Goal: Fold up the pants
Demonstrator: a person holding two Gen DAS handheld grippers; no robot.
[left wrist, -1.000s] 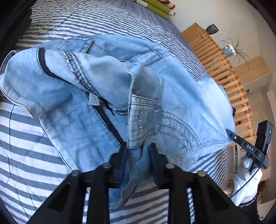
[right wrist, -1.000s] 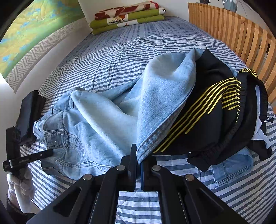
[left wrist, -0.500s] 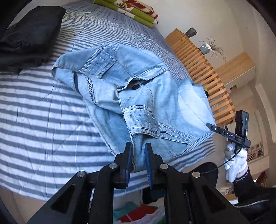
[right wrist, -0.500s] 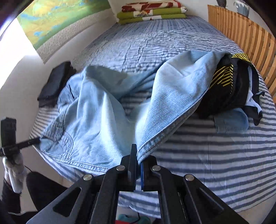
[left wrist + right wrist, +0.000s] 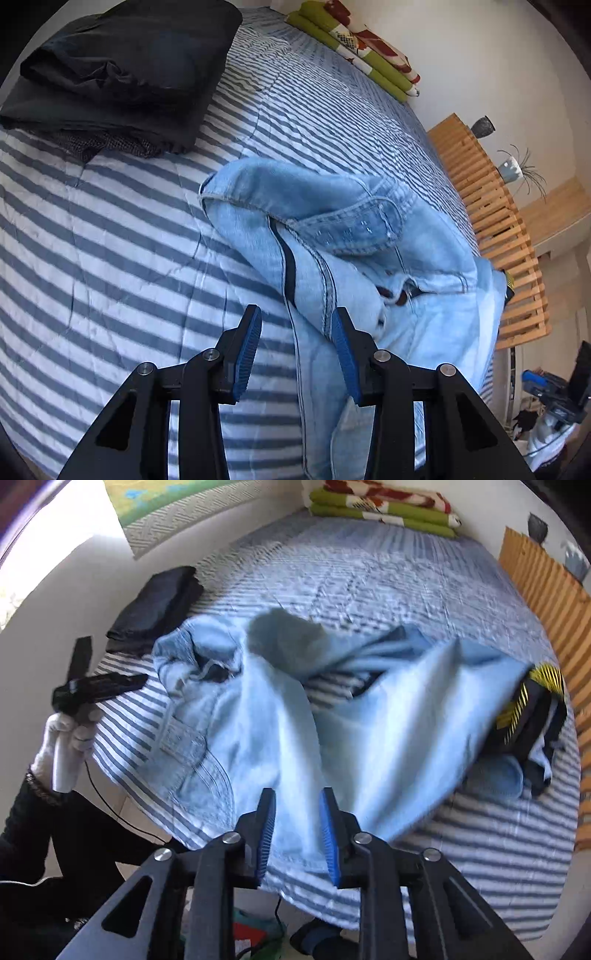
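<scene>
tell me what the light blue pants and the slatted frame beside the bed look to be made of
Light blue pants: looks like washed denim, matte, with contrast double stitching, a stitched waistband and a metal button at the fly.
Slatted frame: seems to be pale unpainted wood, with a warm grain tone and evenly spaced flat slats; whether it is varnished can't be told.

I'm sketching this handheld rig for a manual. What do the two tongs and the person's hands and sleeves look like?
Both the left tongs and right tongs have black angular linkage arms with silver pivot bolts and ribbed blue pads. In the right wrist view, the left hand wears a white glove, a black sleeve and a dark beaded wristband, with a thin black cable trailing below.
</scene>
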